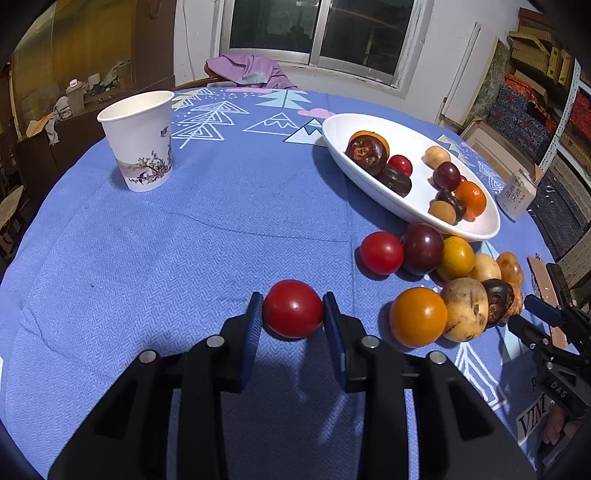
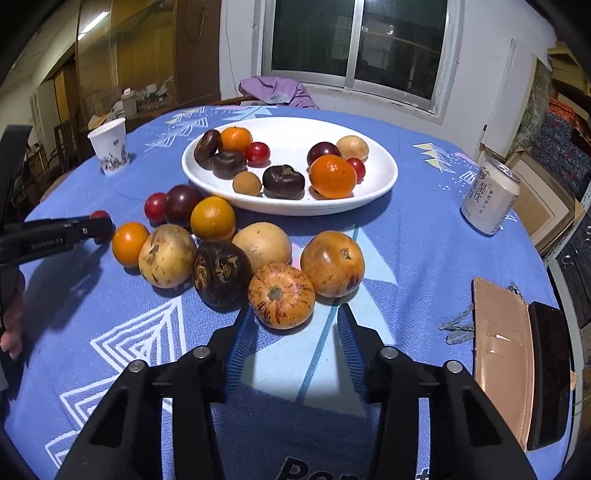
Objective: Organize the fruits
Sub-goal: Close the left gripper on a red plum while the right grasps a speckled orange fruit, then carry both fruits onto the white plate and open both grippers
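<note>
Red and glossy, the tomato sits on the desk, pinched between the left tongs. Only the right view shows the streaked fruit just ahead of the right tongs, parted, unclamped, beside the plate.

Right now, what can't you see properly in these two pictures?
- Red fruit: right wrist view, mostly hidden behind the left gripper.
- Right gripper: left wrist view, cut off by the picture's edge.
- Can: small print too tiny to read.
- Window: both views, dark glass shows nothing outside.
</note>
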The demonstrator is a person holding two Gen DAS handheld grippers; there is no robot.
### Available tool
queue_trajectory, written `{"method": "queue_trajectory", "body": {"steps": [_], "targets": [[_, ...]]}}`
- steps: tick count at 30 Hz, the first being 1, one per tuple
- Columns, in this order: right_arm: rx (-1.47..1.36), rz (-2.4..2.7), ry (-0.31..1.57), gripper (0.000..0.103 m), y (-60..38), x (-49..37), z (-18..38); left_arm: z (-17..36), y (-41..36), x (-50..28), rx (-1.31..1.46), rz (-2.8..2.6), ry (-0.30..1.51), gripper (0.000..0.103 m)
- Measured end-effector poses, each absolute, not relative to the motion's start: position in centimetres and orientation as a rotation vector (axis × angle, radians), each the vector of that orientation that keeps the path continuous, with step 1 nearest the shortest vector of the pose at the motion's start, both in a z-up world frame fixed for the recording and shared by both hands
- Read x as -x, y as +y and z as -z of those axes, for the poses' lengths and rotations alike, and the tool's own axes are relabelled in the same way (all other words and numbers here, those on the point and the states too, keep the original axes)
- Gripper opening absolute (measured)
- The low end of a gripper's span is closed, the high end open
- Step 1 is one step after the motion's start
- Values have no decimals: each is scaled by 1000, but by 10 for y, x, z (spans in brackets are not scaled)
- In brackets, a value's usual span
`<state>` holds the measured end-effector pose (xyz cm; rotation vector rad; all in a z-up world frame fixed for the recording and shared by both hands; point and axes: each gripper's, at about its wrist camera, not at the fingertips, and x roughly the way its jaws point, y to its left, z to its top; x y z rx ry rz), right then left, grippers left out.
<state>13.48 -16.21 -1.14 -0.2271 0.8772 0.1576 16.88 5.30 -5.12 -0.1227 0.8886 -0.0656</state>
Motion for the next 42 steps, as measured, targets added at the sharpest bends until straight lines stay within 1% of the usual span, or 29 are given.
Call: {"method": "queue_trajectory", "body": {"steps": [13,15,18,34,42], "targets": [[274,-147,848,49,-148,-148,14,52,49,-168,105,67,885,33],[267,-164,864,46,-147,-148,15,52,49,-168,105,68,884,33],[267,-153,870,40,-149,-145,16,51,50,-169,112,70,886,33],[121,-165,869,39,-168,-143,7,50,54,-166,148,93,877,33],[48,-167,820,39,-182,-135,-11,36,61,-154,174,81,808,33]]}}
